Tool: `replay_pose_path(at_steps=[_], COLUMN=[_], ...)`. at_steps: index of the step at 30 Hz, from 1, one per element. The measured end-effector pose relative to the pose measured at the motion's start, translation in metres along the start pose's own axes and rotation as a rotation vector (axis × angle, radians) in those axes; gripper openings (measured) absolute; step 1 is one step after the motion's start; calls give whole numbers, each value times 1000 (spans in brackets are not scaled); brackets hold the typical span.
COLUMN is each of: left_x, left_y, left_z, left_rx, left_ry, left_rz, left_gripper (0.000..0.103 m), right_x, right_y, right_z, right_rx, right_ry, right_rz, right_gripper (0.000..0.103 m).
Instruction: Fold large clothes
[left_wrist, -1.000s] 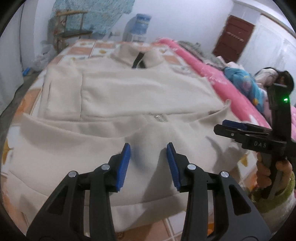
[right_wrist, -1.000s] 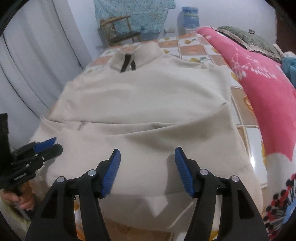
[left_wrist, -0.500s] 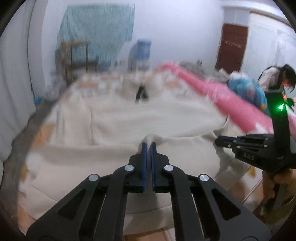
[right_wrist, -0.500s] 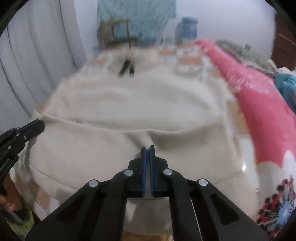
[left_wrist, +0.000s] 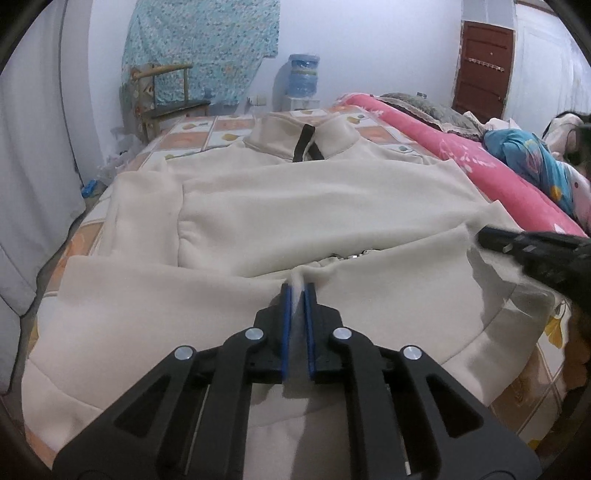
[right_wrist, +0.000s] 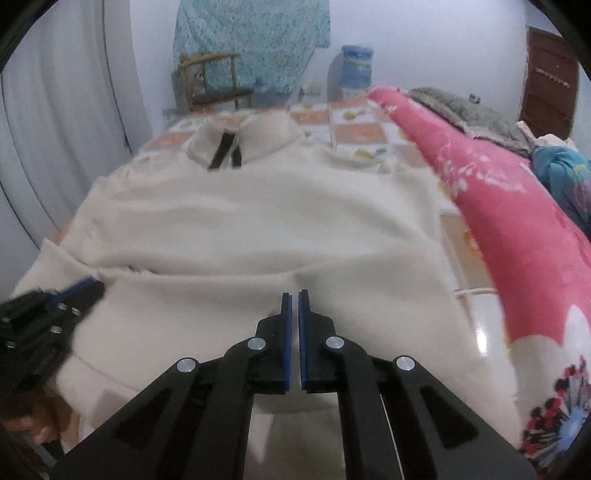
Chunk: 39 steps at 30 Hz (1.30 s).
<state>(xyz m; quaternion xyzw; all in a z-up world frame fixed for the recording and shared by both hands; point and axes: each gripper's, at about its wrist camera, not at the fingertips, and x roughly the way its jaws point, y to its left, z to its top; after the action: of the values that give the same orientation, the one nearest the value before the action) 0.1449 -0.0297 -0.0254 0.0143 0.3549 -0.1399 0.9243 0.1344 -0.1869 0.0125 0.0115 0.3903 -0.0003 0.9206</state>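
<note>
A cream sweatshirt (left_wrist: 317, 206) is spread flat on a bed w/ a tiled-pattern sheet (left_wrist: 195, 136), collar at the far end. A fold of its near hem is pinched btwn the blue fingers of the left gripper (left_wrist: 297, 295). The right gripper (right_wrist: 294, 299) is likewise clamped on cloth, fingers nearly touching. A pink blanket (right_wrist: 517, 221) is seen alongside, at right.

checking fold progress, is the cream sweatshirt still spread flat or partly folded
Partly folded: the cream sweatshirt's bottom part is doubled up over its body, pinched by the left gripper and right gripper.
</note>
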Motion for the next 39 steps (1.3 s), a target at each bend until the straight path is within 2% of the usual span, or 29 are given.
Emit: replay_pose_path(at_steps=[4,6,8,11,16,19,23,25,28,29,30,31,33,34,36,37,39], left_x=[0,2,2,-2,-41,-57,-53,-58,-61,-61,-60,-59,-58,-57,-58,-61,-71], left_y=[0,-1,0,6,28,51,99,122,141,145,145,146,144,144,142,141,135], left_z=[0,1,2,5,1,-11,-35,-40,-43,-44,-45,-45,-44,-43,-41,-39,-37], left_rx=[-6,-12,-20,-39,-59,-74,-154,-223,-292,-312,-319,-321,-316,-316,-316,-315,-300], left_ry=[11,13,16,29,-40,-27,70,51,45,39,34,27,22,27,39,41,29], left_rz=[-3,-5,-9,-35,-42,-4,146,127,91,77,72,72,77,78,80,80,74], left_gripper=[10,10,10,14,16,16,16,6,2,2,2,2,2,2,2,2,14], right_x=[-17,-9,18,27,29,28,25,18,10,10,10,10,11,6,-6,-12,-30], right_y=[5,8,8,1,-3,-6,-12,-18,-41,-55,-67,-84,-102,-101,-92,-86,-73], right_z=[1,-2,-9,-10,-9,-9,-10,-10,-13,-15,-17,-20,-23,-21,-18,-17,-18], right_rx=[-35,-54,-59,-13,8,24,39,24,35,45,56,107,193,197,146,122,107], right_ry=[-36,-5,92,83,97,98,103,85,82,84,82,81,95,93,70,62,38], right_rz=[75,92,61,91,115,132,157,110,6,-58,-40,47,119,98,-30,-66,-40], right_gripper=[5,5,5,6,6,6,6,6,6,1,0,0,0,0,2,5,13])
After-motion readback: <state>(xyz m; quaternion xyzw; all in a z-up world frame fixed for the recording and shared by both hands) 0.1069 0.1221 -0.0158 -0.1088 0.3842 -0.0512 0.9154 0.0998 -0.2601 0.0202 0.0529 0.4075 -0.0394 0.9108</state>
